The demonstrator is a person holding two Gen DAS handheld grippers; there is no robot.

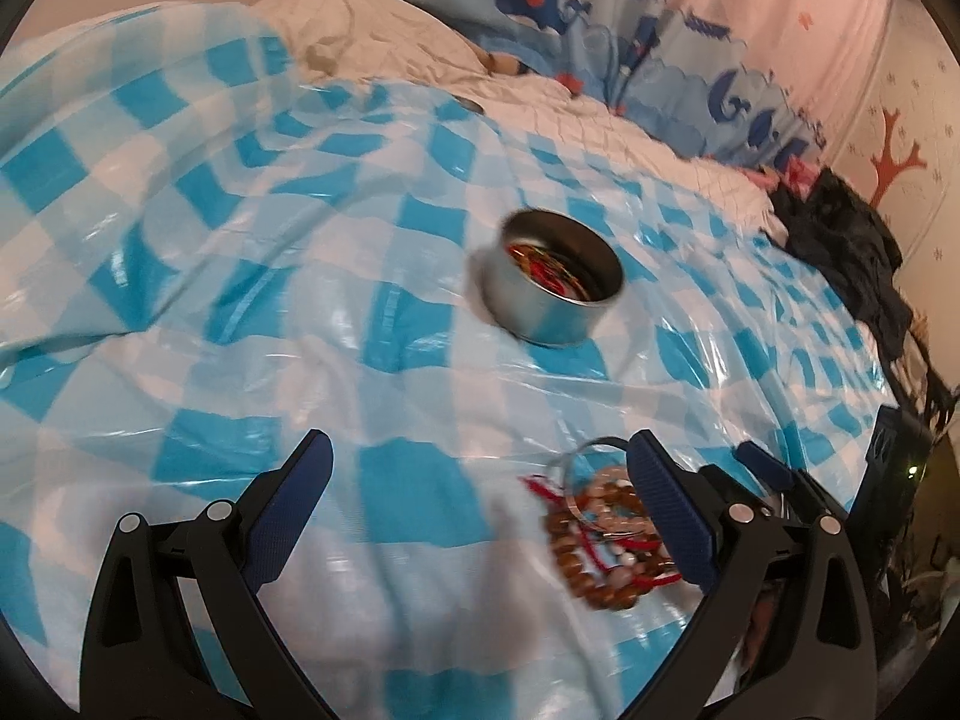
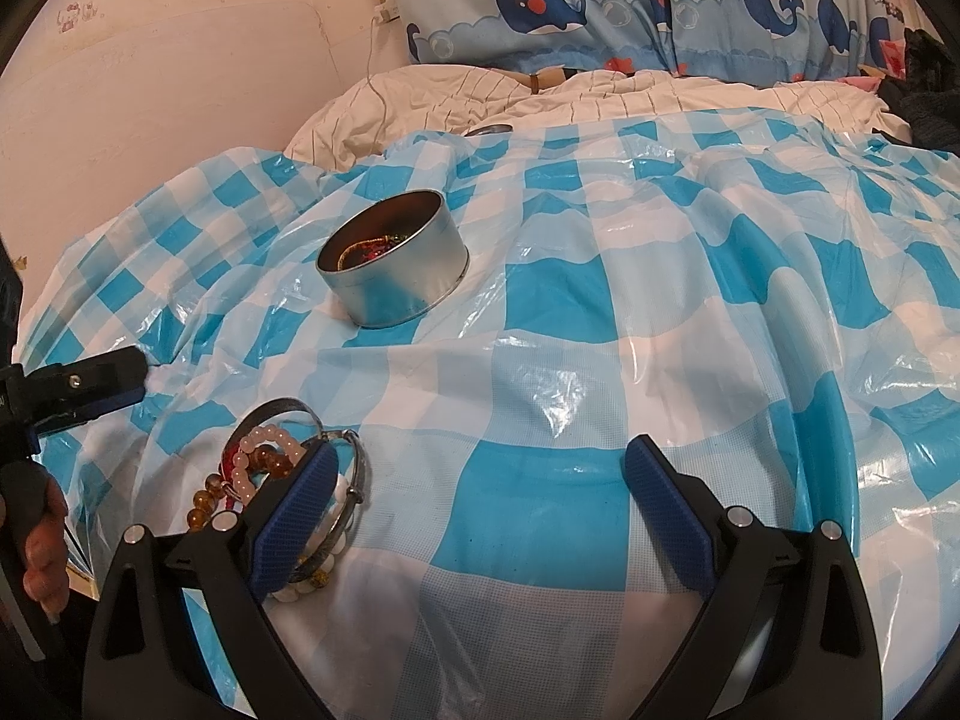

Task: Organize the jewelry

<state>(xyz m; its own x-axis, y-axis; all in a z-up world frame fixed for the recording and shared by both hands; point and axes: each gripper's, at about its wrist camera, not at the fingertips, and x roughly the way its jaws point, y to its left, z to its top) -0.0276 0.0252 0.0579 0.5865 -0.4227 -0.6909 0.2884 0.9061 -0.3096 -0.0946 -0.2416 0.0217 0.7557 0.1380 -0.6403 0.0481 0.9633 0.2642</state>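
Tongs of both hands are standing wide apart, holding nothing. The left tongs [image 1: 480,462] are hovering over the bed, their right finger lying just beside the heap of bracelets [image 1: 606,540]. The right tongs [image 2: 480,468] are hanging over the same patch from the other side, the left finger partly covering the heap [image 2: 282,480]: pink and amber beads, white beads, red cord, a silver bangle and a dark bangle, all tangled together. In the right wrist view the left tongs [image 2: 90,390] are showing at the left edge, gripped by a hand [image 2: 45,540].

Farther up the bed, well apart from the heap, a round metal tin [image 2: 393,261] is sitting open and upright, with red and gold-coloured pieces lying inside; the left wrist view of it [image 1: 552,279] is blurred.

Surface: a glossy blue-and-white checked plastic sheet [image 2: 600,330], wrinkled, is covering the bed. Beyond it a cream striped quilt [image 2: 600,96] is bunching up. Behind that, whale-print curtains [image 2: 540,6] are hanging. Pale patterned wall [image 2: 180,60] to the left; dark clothing [image 1: 840,228] is lying at the bed's right edge.
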